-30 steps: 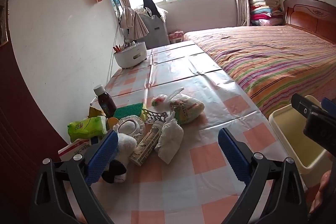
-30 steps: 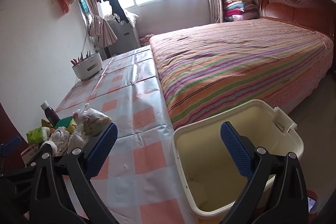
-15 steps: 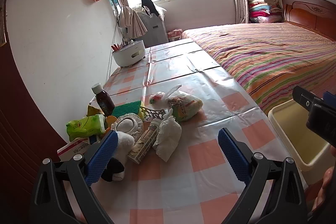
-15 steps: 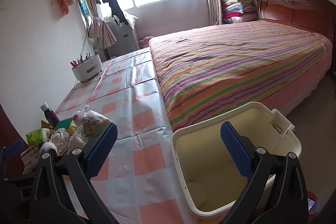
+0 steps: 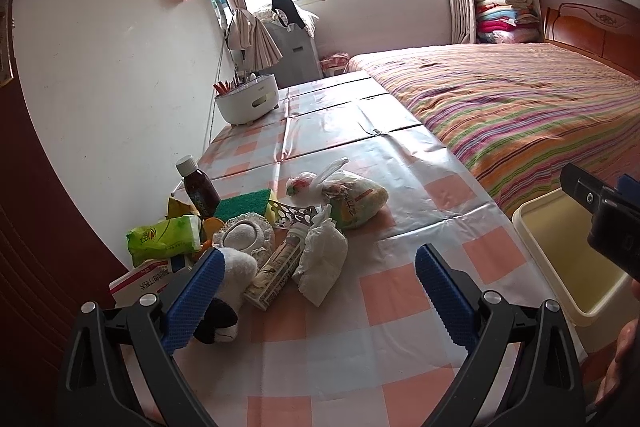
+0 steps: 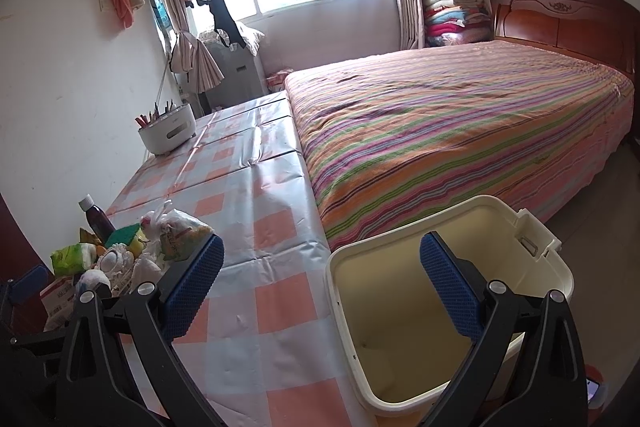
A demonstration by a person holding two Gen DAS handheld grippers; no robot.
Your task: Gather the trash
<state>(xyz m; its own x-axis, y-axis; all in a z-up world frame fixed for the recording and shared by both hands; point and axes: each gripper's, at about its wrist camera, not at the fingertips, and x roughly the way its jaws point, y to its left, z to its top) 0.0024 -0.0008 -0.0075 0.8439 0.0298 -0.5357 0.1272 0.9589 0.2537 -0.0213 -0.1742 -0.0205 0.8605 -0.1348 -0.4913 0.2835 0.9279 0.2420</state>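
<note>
We have eased our left tongs point(image 5: 316, 291) back a little from the trash pile point(image 5: 276, 227), which now sits just ahead and left of them on the worktop point(image 5: 400, 291). Both tongs are spread and empty; the right tongs point(image 6: 320, 283) hover over the empty bin point(image 6: 400, 327). No piece is collected yet.

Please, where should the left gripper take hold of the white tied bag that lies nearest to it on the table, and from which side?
Probably the bulging middle of the white tied bag, from above and its bare right side. Its knotted neck points back into the pile; the printed tube lies close on its left. The left gripper is open.
</note>
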